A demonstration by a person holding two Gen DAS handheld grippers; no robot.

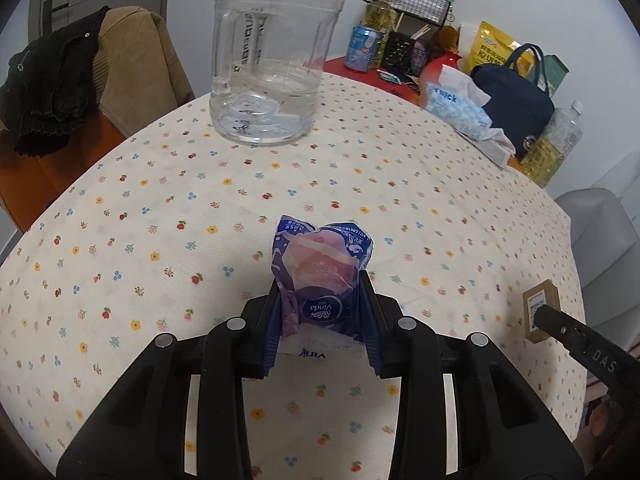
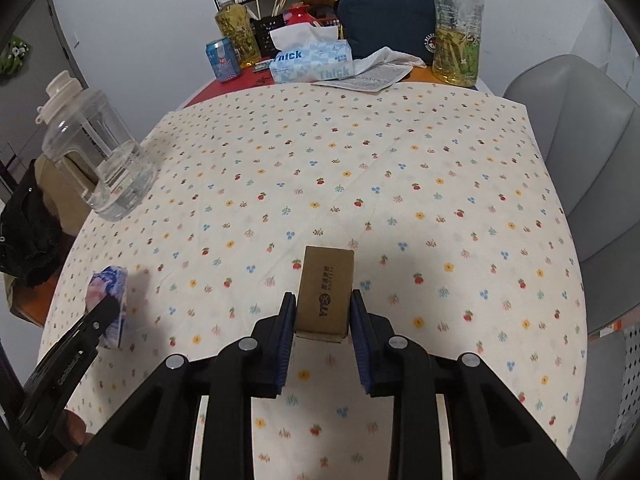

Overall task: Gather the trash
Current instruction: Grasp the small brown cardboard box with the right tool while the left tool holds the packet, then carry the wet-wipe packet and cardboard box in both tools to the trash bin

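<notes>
Tablecloth [image 2: 360, 152]: one wrapper [image 1: 320, 280], one box [image 2: 326, 292], gripped.

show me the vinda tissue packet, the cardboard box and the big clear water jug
vinda tissue packet [image 1: 320, 276], left wrist view, on its crumpled pink front
cardboard box [image 2: 326, 292], right wrist view, on its printed top face
clear water jug [image 1: 272, 56], left wrist view, on its transparent side wall

crumpled blue wrapper [image 1: 320, 280], brown cardboard box [image 2: 325, 294]
</notes>
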